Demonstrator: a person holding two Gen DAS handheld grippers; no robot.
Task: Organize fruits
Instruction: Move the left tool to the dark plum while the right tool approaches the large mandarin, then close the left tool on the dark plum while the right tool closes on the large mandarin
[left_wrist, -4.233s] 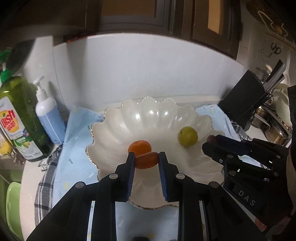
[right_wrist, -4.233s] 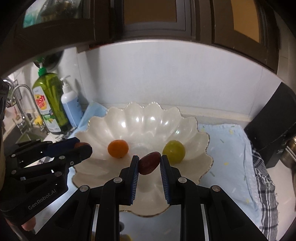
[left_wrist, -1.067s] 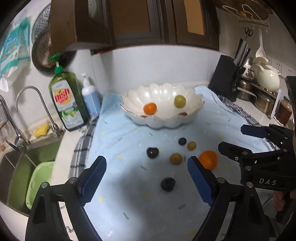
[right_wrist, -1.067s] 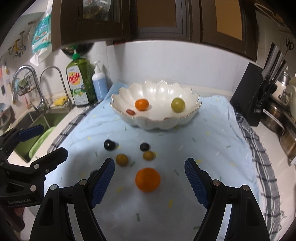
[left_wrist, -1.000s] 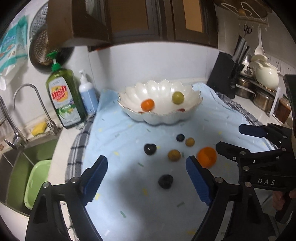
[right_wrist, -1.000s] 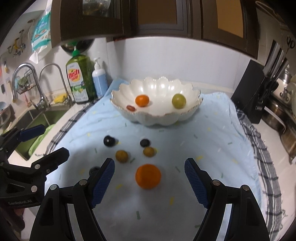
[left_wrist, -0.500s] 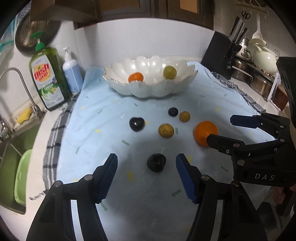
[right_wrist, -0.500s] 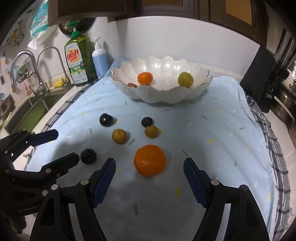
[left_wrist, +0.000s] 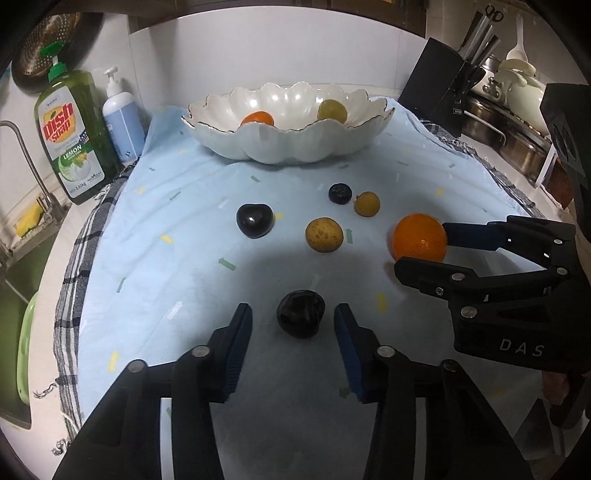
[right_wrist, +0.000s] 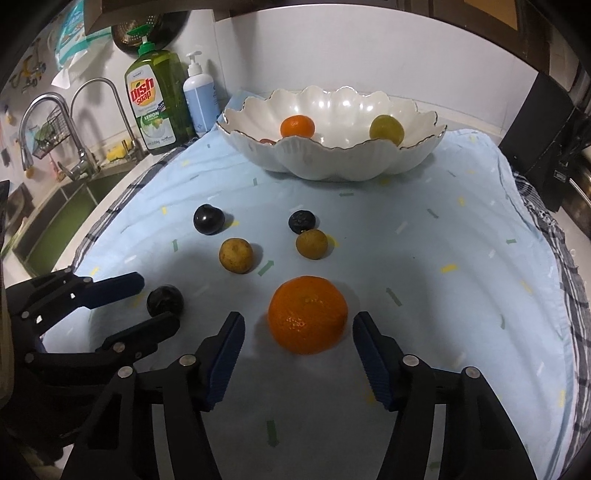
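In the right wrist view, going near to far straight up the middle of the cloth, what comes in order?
right gripper with jaws closing around it, not yet touching → large orange → small brownish fruit → small dark fruit → white scalloped bowl.

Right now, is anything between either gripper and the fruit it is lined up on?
Nothing visible. The left gripper has its closing jaws either side of the near dark fruit; the right gripper closes around the large orange. No pad touches yet, and the neighbouring fruits lie farther back.
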